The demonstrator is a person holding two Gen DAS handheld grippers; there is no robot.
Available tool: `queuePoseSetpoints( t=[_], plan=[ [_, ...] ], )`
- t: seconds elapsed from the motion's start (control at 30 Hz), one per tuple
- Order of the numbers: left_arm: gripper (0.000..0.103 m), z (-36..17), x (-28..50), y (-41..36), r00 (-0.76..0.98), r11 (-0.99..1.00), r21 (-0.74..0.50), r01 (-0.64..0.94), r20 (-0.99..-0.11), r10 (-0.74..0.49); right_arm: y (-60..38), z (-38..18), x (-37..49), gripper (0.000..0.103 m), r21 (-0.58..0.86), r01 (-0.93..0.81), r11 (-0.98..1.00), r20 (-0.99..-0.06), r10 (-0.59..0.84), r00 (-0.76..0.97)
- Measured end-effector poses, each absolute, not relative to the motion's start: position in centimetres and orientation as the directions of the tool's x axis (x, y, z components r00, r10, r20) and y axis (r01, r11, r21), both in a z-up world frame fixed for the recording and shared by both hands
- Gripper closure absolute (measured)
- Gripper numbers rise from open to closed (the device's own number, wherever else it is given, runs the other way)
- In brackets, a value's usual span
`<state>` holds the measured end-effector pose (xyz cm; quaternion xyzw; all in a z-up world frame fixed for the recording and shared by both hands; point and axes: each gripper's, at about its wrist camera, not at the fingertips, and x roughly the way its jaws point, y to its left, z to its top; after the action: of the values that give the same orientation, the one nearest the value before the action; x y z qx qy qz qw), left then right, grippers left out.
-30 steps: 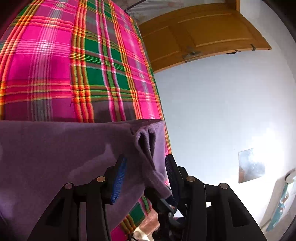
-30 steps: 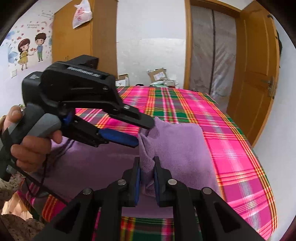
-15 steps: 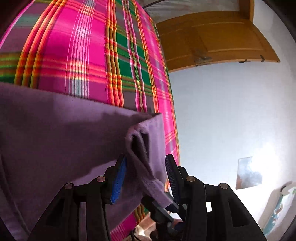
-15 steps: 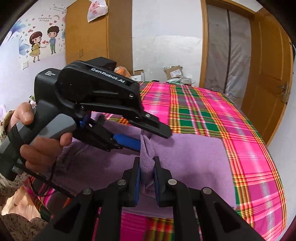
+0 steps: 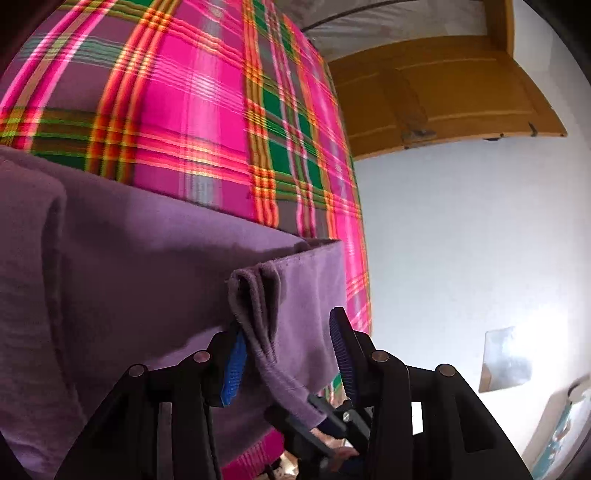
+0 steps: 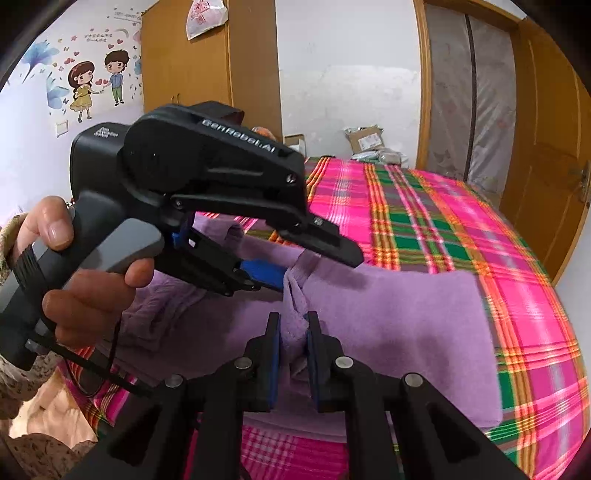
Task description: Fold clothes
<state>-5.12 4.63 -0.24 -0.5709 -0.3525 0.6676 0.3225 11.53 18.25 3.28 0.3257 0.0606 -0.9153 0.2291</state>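
Purple garment (image 6: 388, 317) lies on the plaid bed (image 6: 424, 229). Our right tool (image 6: 293, 334) pinches its bunched edge; left tool (image 5: 286, 350) spread wide around the same fold. Soft, limp, light: we'd grip hems.

A plaid bedspread (image 6: 424, 229) in pink, green and orange covers the bed, its stripes running away toward the far wall. At the back stands a tall wooden wardrobe (image 6: 207, 62) with a plastic bag (image 6: 205, 16) hanging near its top. To its left, a cartoon wall sticker (image 6: 98, 86) shows a girl and a boy among hearts and blue flowers. Cardboard boxes (image 6: 365, 138) and parcels lie beyond the bed's far edge. A wooden door (image 6: 550, 140) stands at the right, with a translucent plastic curtain (image 6: 469, 92) beside it
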Motion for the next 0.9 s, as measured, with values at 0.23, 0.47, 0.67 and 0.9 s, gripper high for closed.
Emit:
queuePoseSetpoints(
  t=[0.23,0.47,0.67,0.9],
  plan=[
    [0.059,-0.8,-5.0,3.5,-0.15,-0.541,-0.841,0.003,-0.535,0.831,17.3,2.8,11.4,0.09,0.04,0.473,-0.88,-0.627,-0.39,-0.674],
    [0.059,-0.4,-4.6,2.3,-0.178,-0.545,-0.839,0.006,-0.537,0.824,16.9,3.1,11.6,0.09,0.05,0.494,-0.868,-0.615,-0.416,-0.669],
    [0.059,-0.8,-4.5,1.6,-0.193,-0.56,-0.828,0.02,-0.553,0.811,16.4,2.0,10.5,0.088,0.075,0.509,-0.857,-0.653,-0.429,-0.625],
    [0.059,0.2,-3.7,0.7,-0.235,-0.568,-0.823,-0.001,-0.552,0.8,16.1,2.1,10.8,0.088,0.08,0.526,-0.847,-0.648,-0.445,-0.618]
  ],
)
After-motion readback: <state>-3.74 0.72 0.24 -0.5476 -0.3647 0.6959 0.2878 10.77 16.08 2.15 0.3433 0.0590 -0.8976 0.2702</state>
